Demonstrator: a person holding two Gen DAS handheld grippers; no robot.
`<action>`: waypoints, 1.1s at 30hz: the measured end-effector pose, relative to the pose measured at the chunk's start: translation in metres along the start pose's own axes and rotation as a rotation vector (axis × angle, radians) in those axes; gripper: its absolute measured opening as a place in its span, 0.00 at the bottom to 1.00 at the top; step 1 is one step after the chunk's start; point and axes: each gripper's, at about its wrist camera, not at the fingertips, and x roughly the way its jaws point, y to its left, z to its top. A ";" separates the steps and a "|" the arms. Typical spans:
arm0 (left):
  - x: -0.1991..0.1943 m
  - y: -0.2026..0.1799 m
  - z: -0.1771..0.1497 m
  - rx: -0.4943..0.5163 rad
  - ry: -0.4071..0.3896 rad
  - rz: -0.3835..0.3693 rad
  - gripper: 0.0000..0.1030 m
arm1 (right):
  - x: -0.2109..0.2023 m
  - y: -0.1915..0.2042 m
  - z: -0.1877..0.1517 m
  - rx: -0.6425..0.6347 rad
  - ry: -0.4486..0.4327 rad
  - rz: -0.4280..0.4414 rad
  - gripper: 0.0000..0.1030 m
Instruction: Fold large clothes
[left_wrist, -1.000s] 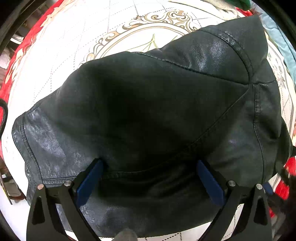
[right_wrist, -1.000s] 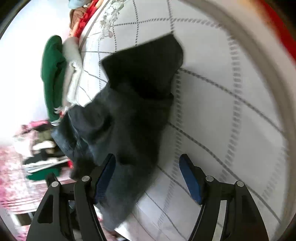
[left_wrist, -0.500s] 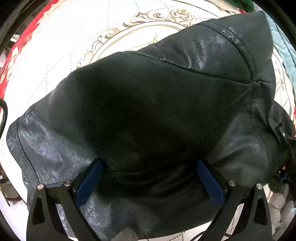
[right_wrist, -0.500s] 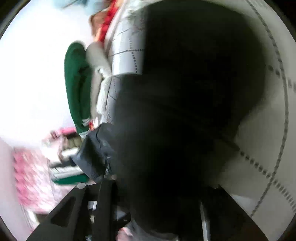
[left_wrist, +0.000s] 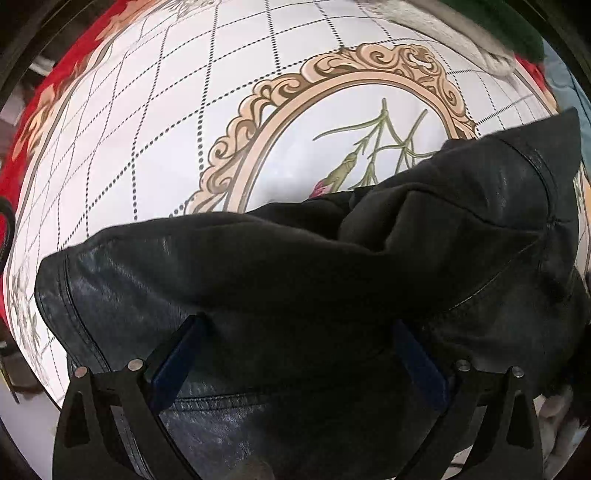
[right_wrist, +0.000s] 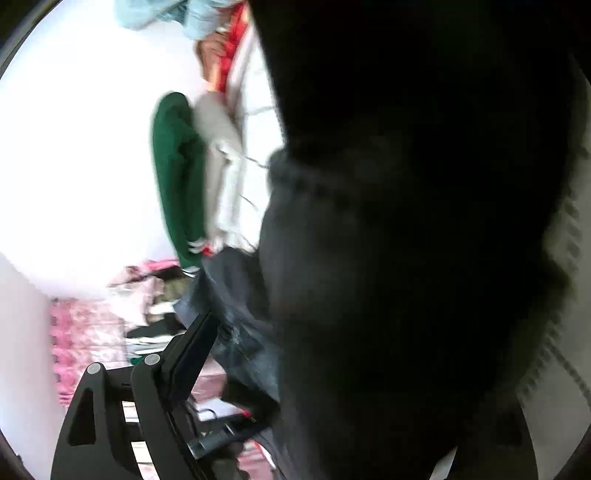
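A black leather jacket (left_wrist: 295, 280) lies bunched on the white quilted bedspread (left_wrist: 155, 140). Its far part is folded back toward me, with a raised corner at the right (left_wrist: 532, 162). My left gripper (left_wrist: 297, 323) points straight down over the jacket's near hem, fingers wide apart and pinching nothing. In the right wrist view the jacket (right_wrist: 424, 221) fills most of the picture as a dark blur. My right gripper (right_wrist: 295, 321) has its jaws opening. Its left finger (right_wrist: 195, 343) stands clear beside the leather, and the other finger is hidden behind the jacket.
The bedspread carries a gold oval medallion (left_wrist: 280, 96) with a flower and a red border (left_wrist: 55, 77). A green garment (right_wrist: 177, 173) and a grey one (right_wrist: 221, 162) lie at the bed's edge, with light blue cloth (right_wrist: 166, 14) beyond. Pink patterned clutter (right_wrist: 88, 332) sits off the bed.
The jacket's far part has been folded toward the left gripper, uncovering the medallion. In the right wrist view the jacket swung close and now blocks most of the picture; the right jaws closed, then spread.
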 end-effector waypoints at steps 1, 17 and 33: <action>0.000 -0.006 0.003 -0.004 -0.002 -0.004 1.00 | 0.004 0.006 0.000 -0.021 -0.004 -0.015 0.74; 0.006 -0.047 0.037 0.052 -0.037 -0.117 1.00 | 0.021 0.185 -0.049 -0.413 -0.074 -0.245 0.16; -0.076 0.157 -0.018 -0.314 -0.121 -0.248 1.00 | 0.186 0.340 -0.254 -1.141 0.123 -0.607 0.16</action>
